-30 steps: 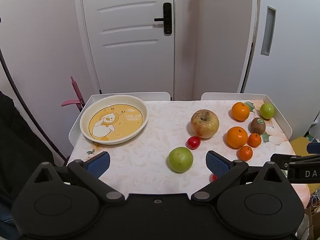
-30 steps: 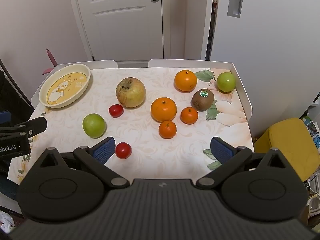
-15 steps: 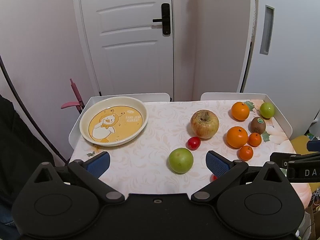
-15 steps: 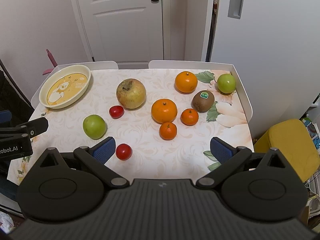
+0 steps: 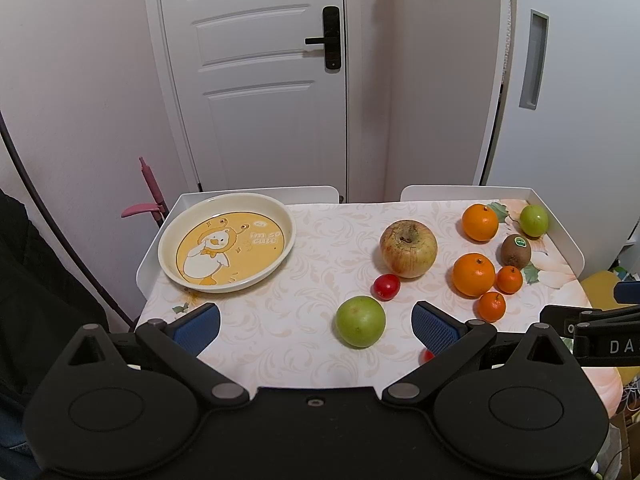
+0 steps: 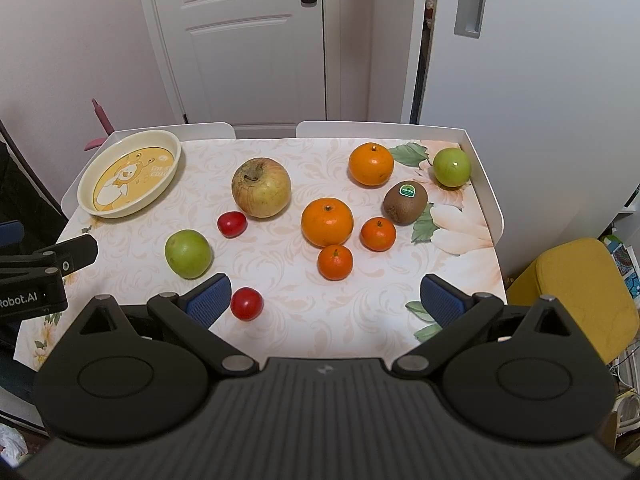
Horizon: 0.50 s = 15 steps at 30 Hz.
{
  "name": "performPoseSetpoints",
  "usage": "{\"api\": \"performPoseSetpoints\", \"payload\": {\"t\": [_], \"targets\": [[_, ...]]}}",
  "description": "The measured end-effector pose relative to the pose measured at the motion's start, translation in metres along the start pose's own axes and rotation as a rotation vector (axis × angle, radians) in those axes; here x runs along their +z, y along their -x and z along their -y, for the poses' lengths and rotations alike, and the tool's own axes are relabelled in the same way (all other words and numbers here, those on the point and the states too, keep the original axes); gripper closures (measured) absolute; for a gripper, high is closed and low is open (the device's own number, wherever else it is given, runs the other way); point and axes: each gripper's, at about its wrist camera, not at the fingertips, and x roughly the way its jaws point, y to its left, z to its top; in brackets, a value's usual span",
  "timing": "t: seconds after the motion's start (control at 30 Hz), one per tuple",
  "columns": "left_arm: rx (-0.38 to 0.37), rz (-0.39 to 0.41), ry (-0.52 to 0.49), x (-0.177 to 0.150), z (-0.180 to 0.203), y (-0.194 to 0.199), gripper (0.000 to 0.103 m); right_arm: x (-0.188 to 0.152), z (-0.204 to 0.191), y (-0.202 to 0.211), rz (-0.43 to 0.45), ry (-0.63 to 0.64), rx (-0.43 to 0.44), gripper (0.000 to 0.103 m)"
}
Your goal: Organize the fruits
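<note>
1. Left gripper (image 5: pixel 316 322): jaws spread wide, nothing between the blue pads (image 5: pixel 434 326), hanging over the near edge of the table (image 5: pixel 320 220). Looks like a staging pose that keeps both plate and fruit in view
2. Right gripper (image 6: pixel 326 300): also spread wide and empty, at the near edge on the fruit side; its tip shows at the right edge of the left wrist view
3. Duck-print plate (image 5: pixel 176 258): empty, far-left corner, well apart from all fruit. Likely the drop target, left side suits the left gripper
4. Fruit, all loose on the tablecloth, nothing in the plate:
   - green apple (image 5: pixel 361 321) nearest the left gripper, between its pad line and the centre
   - cherry tomato (image 5: pixel 386 286) just beyond it, beside the big russet apple (image 5: pixel 408 248)
   - second cherry tomato (image 6: pixel 247 303) just beside the right gripper's left pad, mostly hidden behind the left gripper's finger in the left view
   - two oranges (image 6: pixel 327 222) (image 6: pixel 371 164), two mandarins (image 6: pixel 335 262) (image 6: pixel 378 233), kiwi (image 6: pixel 405 203) clustered right, second green apple (image 6: pixel 452 167) against the far-right rim
5. Judgement: task not started. Green apple is the easy first pick for the left gripper
6. Risk: round fruit rolls if nudged by one pad; the raised rim covers only the back and sides, near edge looks unguarded
</note>
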Motion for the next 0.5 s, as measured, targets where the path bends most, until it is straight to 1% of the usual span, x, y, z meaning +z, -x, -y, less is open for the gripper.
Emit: {"api": "performPoseSetpoints", "payload": {"t": [0.3, 0.47, 0.5], "targets": [[0.000, 0.008, 0.002, -0.0012, 0.0013, 0.0011, 0.000, -0.0053, 0.0016, -0.0008, 0.002, 0.000, 0.000, 0.000], [0.002, 0.020, -0.002, -0.0025, 0.0017, 0.0042, 0.000, 0.0036, 0.0013, 0.0013, 0.007, -0.004, 0.000, 0.000], [0.002, 0.022, -0.002, -0.0025, 0.0016, 0.0048, 0.000, 0.0003, 0.0012, 0.0030, 0.007, -0.002, 0.000, 0.000]]}}
